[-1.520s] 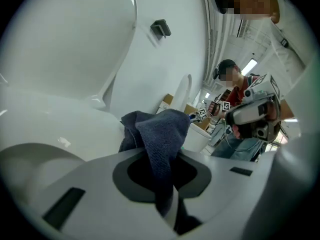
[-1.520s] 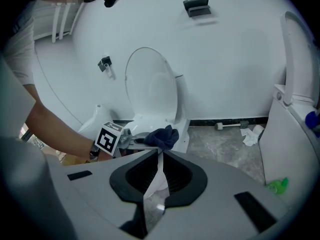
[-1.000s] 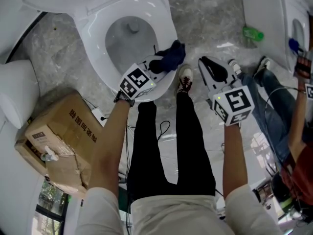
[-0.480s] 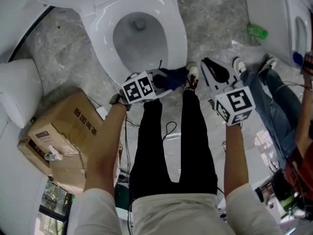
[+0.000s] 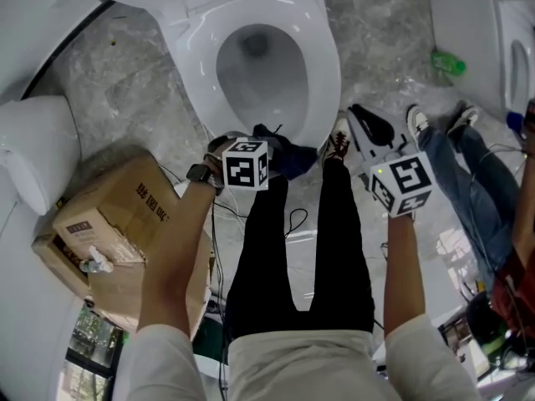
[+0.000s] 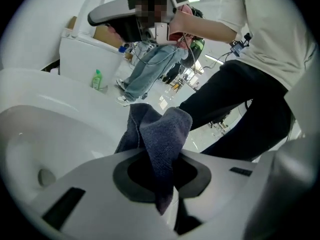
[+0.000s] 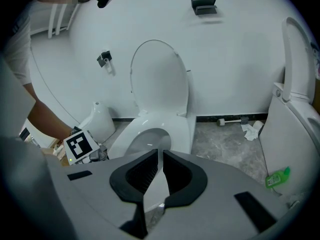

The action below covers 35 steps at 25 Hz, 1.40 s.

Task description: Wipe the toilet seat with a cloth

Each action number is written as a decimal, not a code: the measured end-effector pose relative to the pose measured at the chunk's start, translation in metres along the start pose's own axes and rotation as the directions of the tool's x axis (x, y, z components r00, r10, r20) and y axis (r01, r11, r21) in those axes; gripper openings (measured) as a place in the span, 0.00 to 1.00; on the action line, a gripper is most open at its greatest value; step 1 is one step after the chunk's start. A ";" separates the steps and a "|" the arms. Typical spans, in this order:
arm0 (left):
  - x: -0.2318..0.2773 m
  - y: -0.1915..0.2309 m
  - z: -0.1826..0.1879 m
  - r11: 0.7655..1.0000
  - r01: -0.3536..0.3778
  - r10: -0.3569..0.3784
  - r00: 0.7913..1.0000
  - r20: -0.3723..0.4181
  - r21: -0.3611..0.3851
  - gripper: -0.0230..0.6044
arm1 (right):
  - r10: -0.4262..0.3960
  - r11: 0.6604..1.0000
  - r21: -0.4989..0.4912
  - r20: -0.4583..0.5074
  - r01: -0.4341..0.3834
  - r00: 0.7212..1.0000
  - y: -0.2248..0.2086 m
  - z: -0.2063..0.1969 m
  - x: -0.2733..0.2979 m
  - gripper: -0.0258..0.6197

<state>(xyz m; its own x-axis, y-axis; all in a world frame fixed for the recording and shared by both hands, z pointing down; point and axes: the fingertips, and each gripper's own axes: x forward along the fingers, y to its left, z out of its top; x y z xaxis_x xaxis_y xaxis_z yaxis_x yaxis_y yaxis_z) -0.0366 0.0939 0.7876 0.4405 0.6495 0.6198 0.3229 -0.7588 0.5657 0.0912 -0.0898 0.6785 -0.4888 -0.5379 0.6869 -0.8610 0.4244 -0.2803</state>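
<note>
The white toilet seat (image 5: 322,73) rings the bowl at the top centre of the head view, with its lid (image 7: 160,79) raised. A dark blue cloth (image 5: 292,155) bunches at the seat's front edge. My left gripper (image 5: 266,155) is shut on the cloth (image 6: 162,129), which stands up from between the jaws beside the seat (image 6: 55,116). I cannot tell whether the cloth touches the rim. My right gripper (image 5: 361,117) hangs to the right of the toilet above the floor. Its jaws (image 7: 159,154) are nearly together with nothing between them, aimed at the seat (image 7: 175,126).
A torn cardboard box (image 5: 109,224) lies at the left beside a white fixture (image 5: 29,161). Another toilet (image 5: 501,40) and a green bottle (image 5: 449,63) stand at the right. A second person in jeans (image 5: 468,165) is there. Cables (image 5: 292,220) trail on the floor.
My left gripper has carried the cloth from the seat's right front rim round to its front edge and has rolled. The right gripper has shifted a little, still shut.
</note>
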 end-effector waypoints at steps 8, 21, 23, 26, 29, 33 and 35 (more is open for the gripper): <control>-0.031 0.004 -0.036 0.993 -0.116 0.116 0.993 -0.020 0.027 0.11 | 0.007 1.000 -0.011 0.000 -0.007 1.000 0.011 0.013 0.017 0.12; -0.101 0.043 -0.079 0.950 -0.313 0.313 0.950 0.010 0.004 0.11 | 0.016 1.000 -0.027 -0.005 -0.017 1.000 0.024 0.033 0.039 0.12; -0.111 0.055 -0.080 0.938 -0.347 0.347 0.937 0.024 -0.013 0.11 | 0.014 1.000 -0.025 -0.002 -0.014 1.000 0.023 0.036 0.043 0.12; -0.121 0.070 -0.081 0.919 -0.393 0.393 0.919 0.024 -0.013 0.11 | 0.004 1.000 -0.012 0.002 -0.004 1.000 0.022 0.039 0.047 0.12; -0.139 0.092 -0.083 0.888 -0.459 0.460 0.888 0.025 -0.026 0.11 | -0.004 1.000 0.010 0.006 0.004 1.000 0.022 0.040 0.050 0.12; -0.175 0.133 -0.085 0.832 -0.552 0.554 0.832 0.031 -0.058 0.11 | 0.001 1.000 0.009 0.001 -0.001 1.000 0.023 0.043 0.057 0.12; -0.190 0.149 -0.088 0.820 -0.570 0.572 0.820 0.021 -0.057 0.11 | 0.003 1.000 0.010 0.000 -0.003 1.000 0.023 0.045 0.060 0.12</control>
<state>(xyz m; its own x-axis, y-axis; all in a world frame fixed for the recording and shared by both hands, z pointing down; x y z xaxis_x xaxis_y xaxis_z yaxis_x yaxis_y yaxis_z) -0.1456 -0.1382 0.8017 0.5637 0.0977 0.8202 -0.0339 -0.9894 0.1412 0.0363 -0.1447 0.6831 -0.4911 -0.5366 0.6862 -0.8610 0.4184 -0.2891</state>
